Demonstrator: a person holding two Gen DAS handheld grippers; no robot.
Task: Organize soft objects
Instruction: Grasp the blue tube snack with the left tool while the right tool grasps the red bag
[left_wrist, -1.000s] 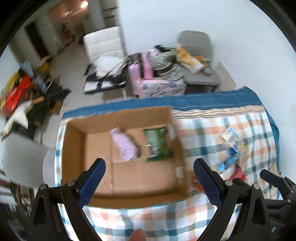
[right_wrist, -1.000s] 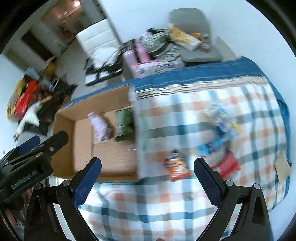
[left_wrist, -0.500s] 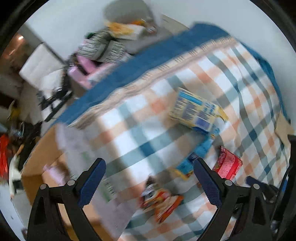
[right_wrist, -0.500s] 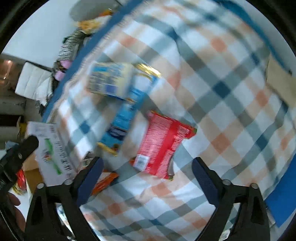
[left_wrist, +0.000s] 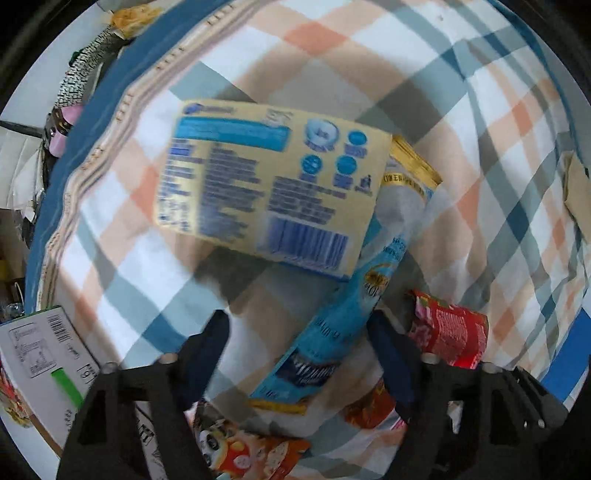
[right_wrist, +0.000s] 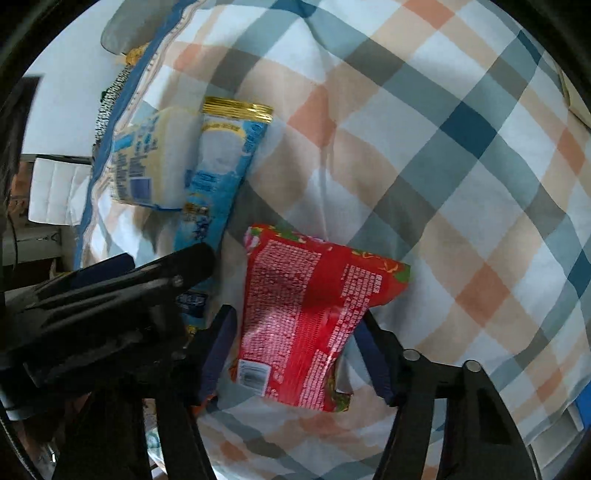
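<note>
Left wrist view: the left gripper (left_wrist: 299, 347) hangs spread over the checked cloth (left_wrist: 424, 92), its 2 fingers either side of the lower part of a blue packet (left_wrist: 343, 317) without closing on it. A yellow packet (left_wrist: 266, 188) lies at 12 o'clock, overlapping the blue one. A red packet (left_wrist: 448, 334) sits at 3 o'clock, an orange cartoon packet (left_wrist: 251, 448) at 6 o'clock, a cardboard box (left_wrist: 44, 365) at 9 o'clock.

Right wrist view: the right gripper (right_wrist: 295, 350) is spread, its 2 fingers flanking the red packet (right_wrist: 310, 314), the pads just beside its edges. The blue packet (right_wrist: 218, 184) and yellow packet (right_wrist: 147, 166) lie at 11 o'clock. The left gripper (right_wrist: 125, 280) shows at 9 o'clock.
</note>
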